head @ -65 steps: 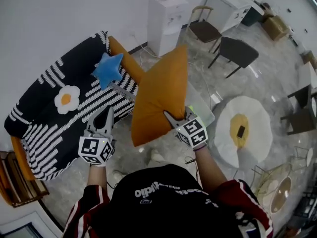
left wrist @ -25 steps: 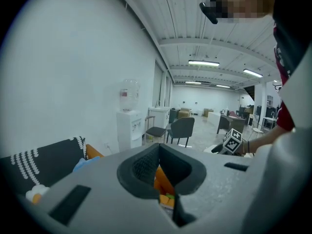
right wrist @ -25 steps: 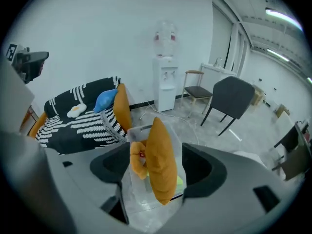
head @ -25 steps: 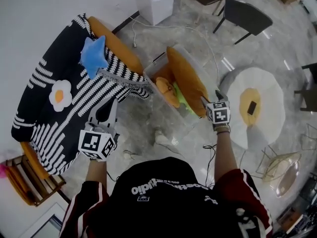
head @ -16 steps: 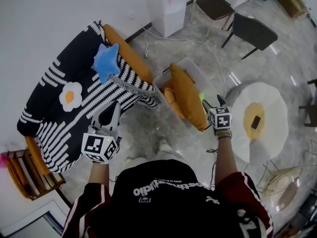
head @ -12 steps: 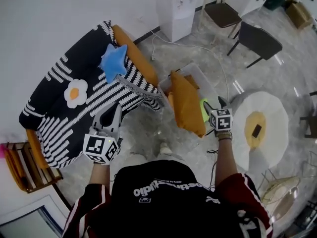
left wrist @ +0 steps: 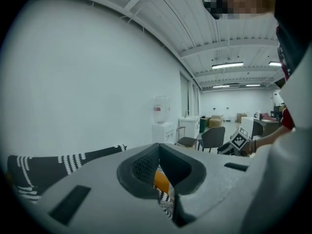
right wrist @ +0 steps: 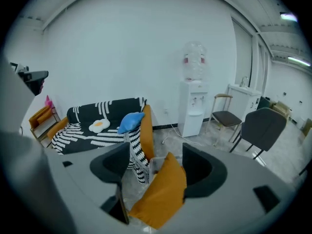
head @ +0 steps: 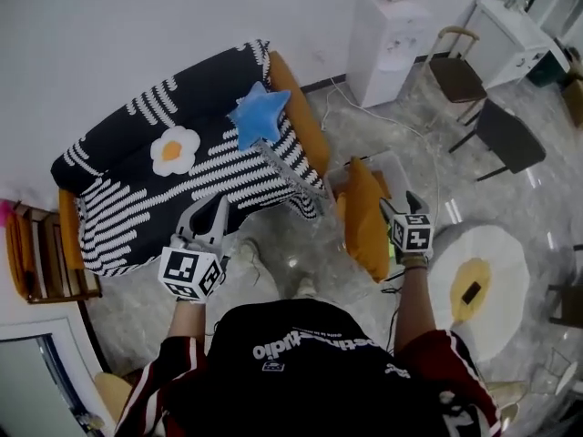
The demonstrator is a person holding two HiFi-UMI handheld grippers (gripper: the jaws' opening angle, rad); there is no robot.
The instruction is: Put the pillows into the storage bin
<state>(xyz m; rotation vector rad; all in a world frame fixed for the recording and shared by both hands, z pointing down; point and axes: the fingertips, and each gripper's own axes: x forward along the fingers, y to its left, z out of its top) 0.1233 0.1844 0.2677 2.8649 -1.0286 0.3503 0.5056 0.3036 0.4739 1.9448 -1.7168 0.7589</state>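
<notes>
**One pillow in the bin, two left on the sofa**

At ten o'clock in the head view: an orange sofa [head: 296,126] under a black-and-white striped knitted throw [head: 137,198]. Flat on that throw, a white-and-yellow fried-egg-shaped pillow [head: 174,149], with nothing touching it. At five o'clock of the egg, the left gripper [head: 208,209]: jaws pressed together on nothing, aimed at the throw's front edge. At one o'clock of that gripper, a blue star-shaped plush pillow [head: 258,116], lying on the throw just beside the sofa's orange arm, likewise untouched.

Further right, near three o'clock of the view's centre: a square orange fabric pillow [head: 364,221], standing on edge in the clear plastic storage bin [head: 393,164] on the floor, with much of it rising above the rim. At three o'clock of that pillow, the right gripper [head: 402,200]: jaws wide apart, clamped on nothing. Through the gap, in the right gripper view, the orange pillow ahead, with bare floor between it and one pad.

Judging by this layout: roughly a third done, with one visible pillow delivered and released. Left to do: fetching the egg and the star from the sofa and dropping both in the bin. Possibly also pressing the orange pillow down to make room, since so tall a pillow looks likely to crowd the opening.
</notes>
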